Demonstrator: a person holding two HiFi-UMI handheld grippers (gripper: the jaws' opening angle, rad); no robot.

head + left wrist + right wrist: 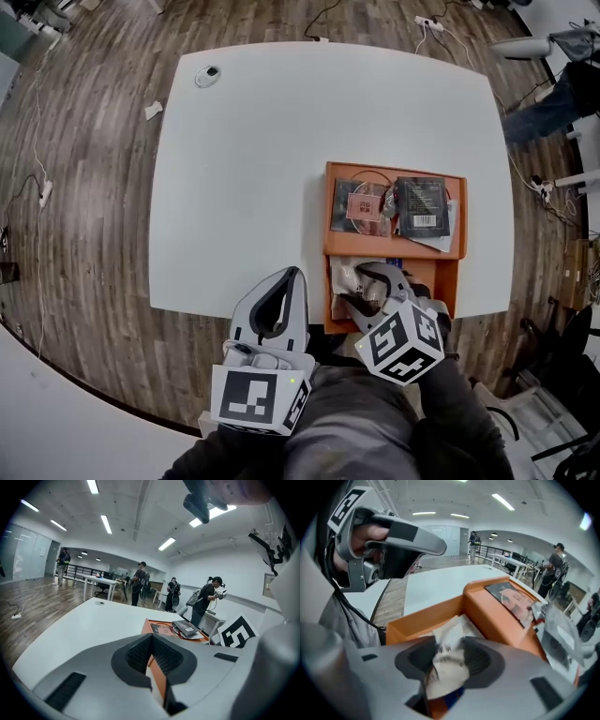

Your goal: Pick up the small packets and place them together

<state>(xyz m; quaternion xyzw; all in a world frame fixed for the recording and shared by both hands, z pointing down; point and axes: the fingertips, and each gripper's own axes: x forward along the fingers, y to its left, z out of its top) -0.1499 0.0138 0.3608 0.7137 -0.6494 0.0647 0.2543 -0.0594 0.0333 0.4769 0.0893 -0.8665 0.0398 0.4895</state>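
Held right gripper (449, 654) wide-jawed astride white packet (443, 677), down in orange tray (436, 610) beneath; kept left gripper (151, 640) closed, empty, alongside; seemed best to sink deeper, centre pads, squeeze gently without catching tray wall.

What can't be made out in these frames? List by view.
- Head view: the right gripper covers most of the tray's near compartment, so the packet count there is unclear.
- Head view: what lies under the black packet and pink packet is hidden, and their print is too small.
- Right gripper view: the white packet's print is blurred, and whether the pads touch it is unclear.
- Left gripper view: the left gripper's body hides most of the near compartment.
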